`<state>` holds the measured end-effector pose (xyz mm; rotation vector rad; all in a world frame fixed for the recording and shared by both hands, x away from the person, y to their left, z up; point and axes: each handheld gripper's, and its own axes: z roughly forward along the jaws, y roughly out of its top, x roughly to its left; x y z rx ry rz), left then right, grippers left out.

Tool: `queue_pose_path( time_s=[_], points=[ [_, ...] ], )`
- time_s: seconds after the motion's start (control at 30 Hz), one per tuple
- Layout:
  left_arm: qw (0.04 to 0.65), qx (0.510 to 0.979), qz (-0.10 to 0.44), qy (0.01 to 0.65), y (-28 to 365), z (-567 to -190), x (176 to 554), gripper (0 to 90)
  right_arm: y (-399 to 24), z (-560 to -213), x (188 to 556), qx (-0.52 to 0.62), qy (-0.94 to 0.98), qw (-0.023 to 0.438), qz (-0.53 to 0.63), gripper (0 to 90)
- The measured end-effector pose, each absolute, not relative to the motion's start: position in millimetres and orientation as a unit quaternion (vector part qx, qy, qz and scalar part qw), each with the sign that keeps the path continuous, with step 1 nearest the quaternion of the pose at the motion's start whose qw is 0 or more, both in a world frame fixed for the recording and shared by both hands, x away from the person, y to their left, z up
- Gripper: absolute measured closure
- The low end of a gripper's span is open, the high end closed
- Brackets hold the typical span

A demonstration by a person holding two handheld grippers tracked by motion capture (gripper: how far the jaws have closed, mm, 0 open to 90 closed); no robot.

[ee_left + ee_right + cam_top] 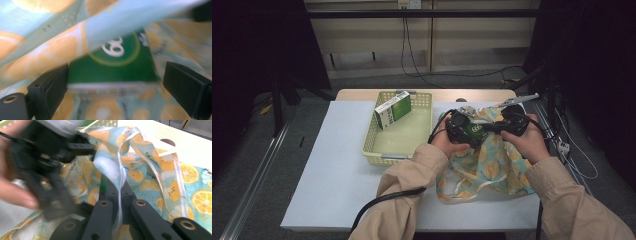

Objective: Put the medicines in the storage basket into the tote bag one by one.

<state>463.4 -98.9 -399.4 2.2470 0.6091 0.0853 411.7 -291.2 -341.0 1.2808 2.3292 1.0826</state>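
A fabric bag printed with orange slices lies on the right of the white table. A green box sits at its mouth between my two grippers. My left gripper is at the bag's left side. In its own view the jaws stand wide apart, open, with the green box between and just beyond them under a fold of the bag. My right gripper is shut on the bag's white-edged rim, holding it up. The left gripper looks blurred there.
A pale yellow-green basket stands left of the bag with a green-and-white box leaning in its far end. A silver tool lies at the table's back right. Cables trail off the front edge. The table's left half is bare.
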Motion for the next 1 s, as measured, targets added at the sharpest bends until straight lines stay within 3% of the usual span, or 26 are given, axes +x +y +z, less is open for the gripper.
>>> queue_pose_path(
  time_s=[0.23, 0.57, 0.93, 1.0],
  points=[
    [0.410, 0.886, -0.013, 0.216, -72.2, -374.4, 446.8, 8.9, -292.3, -345.0, 412.5, 0.444, 0.804, 0.135, 0.371, 89.9],
    [0.405, 0.888, 0.020, 0.217, -34.2, -342.3, 449.6, 9.1, -290.1, -344.3, 411.2, 0.446, 0.804, 0.136, 0.369, 89.9],
    [0.400, 0.872, 0.076, 0.272, 30.5, -345.1, 484.1, 6.4, -292.3, -345.7, 412.3, 0.445, 0.804, 0.134, 0.371, 89.9],
    [0.412, 0.866, 0.065, 0.274, 41.8, -346.1, 492.2, 6.5, -292.5, -346.2, 412.6, 0.446, 0.803, 0.132, 0.373, 89.9]
  ],
)
